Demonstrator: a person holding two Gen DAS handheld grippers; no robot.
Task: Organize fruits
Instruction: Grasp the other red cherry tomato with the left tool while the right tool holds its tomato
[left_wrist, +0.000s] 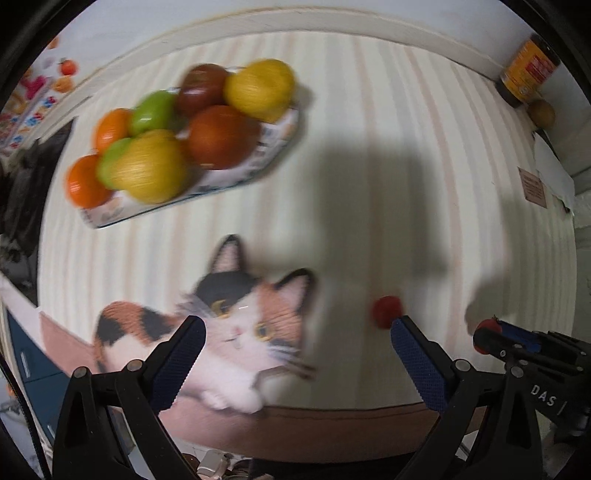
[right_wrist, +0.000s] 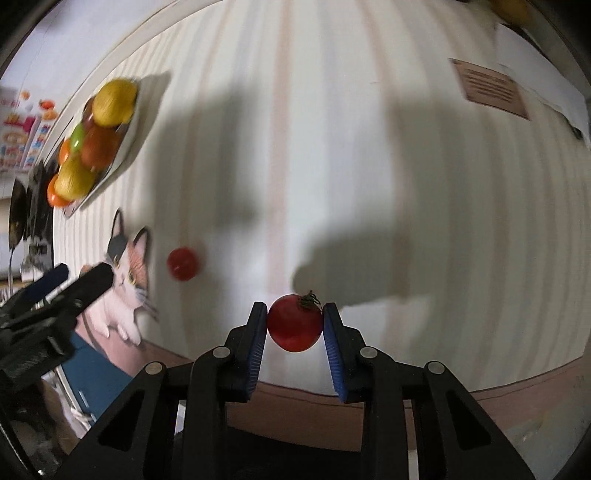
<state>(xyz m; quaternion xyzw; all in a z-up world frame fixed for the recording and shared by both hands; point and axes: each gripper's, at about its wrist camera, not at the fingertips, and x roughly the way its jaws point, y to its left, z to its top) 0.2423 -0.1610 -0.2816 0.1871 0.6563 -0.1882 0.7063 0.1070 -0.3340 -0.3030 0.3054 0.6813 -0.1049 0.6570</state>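
R gripper (right_wrist: 294, 314): fingers pinch cherry tomato (right_wrist: 294, 323), held above desk (right_wrist: 369, 184). L gripper (left_wrist: 297, 328): fingers spread, empty; 2nd tomato (left_wrist: 386, 311) lies just beside. Keep grip light, carry to fruit tray (left_wrist: 255, 166); pile is full, place low.

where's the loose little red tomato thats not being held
The loose small red tomato lies on the striped tablecloth, between the calico cat picture and the right gripper, which grips another red tomato.
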